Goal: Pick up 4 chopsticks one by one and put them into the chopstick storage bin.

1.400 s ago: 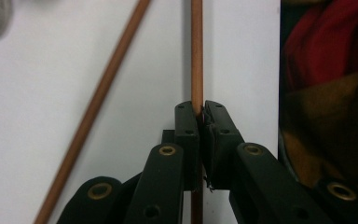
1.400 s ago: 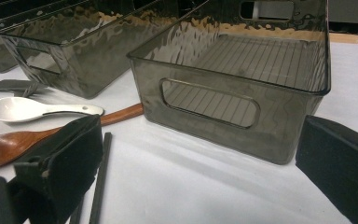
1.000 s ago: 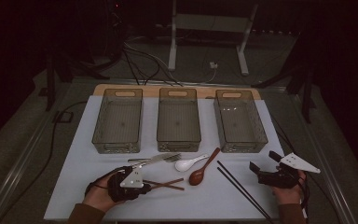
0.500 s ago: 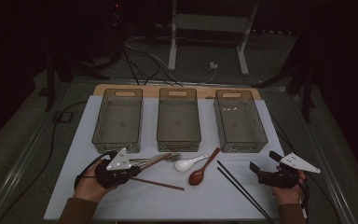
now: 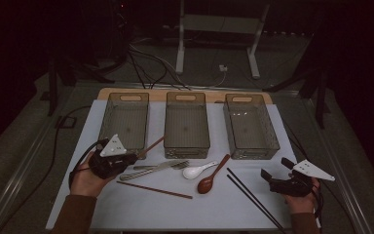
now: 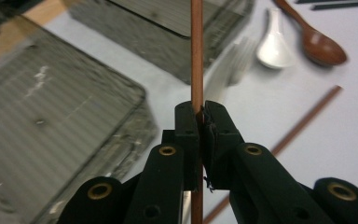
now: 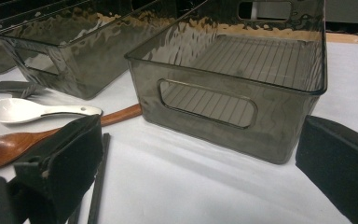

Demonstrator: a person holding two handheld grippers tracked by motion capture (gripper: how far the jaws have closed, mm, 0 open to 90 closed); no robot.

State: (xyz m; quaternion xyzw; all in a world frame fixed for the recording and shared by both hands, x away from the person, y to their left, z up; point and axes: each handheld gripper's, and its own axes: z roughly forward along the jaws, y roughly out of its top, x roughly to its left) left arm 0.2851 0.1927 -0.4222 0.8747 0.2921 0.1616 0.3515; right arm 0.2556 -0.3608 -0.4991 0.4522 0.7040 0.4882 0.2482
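Observation:
My left gripper (image 5: 132,157) is shut on a brown chopstick (image 5: 152,146), held above the mat in front of the left bin (image 5: 108,122). The stick's far end points toward the gap between the left and middle bins. In the left gripper view the jaws (image 6: 200,114) pinch the chopstick (image 6: 196,51) near its middle. A second brown chopstick (image 5: 154,189) lies flat on the white mat. My right gripper (image 5: 275,168) rests at the mat's right edge with its jaws wide open (image 7: 200,140) and nothing between them.
Three grey see-through bins stand in a row: left, middle (image 5: 187,146) and right (image 5: 272,141). On the mat lie a fork and knife (image 5: 160,168), a white spoon (image 5: 197,170), a brown wooden spoon (image 5: 212,178) and black chopsticks (image 5: 253,197).
My left gripper has risen off the mat and moved left and away toward the left bin, carrying one brown chopstick. The other brown chopstick stayed on the mat. The right gripper kept still.

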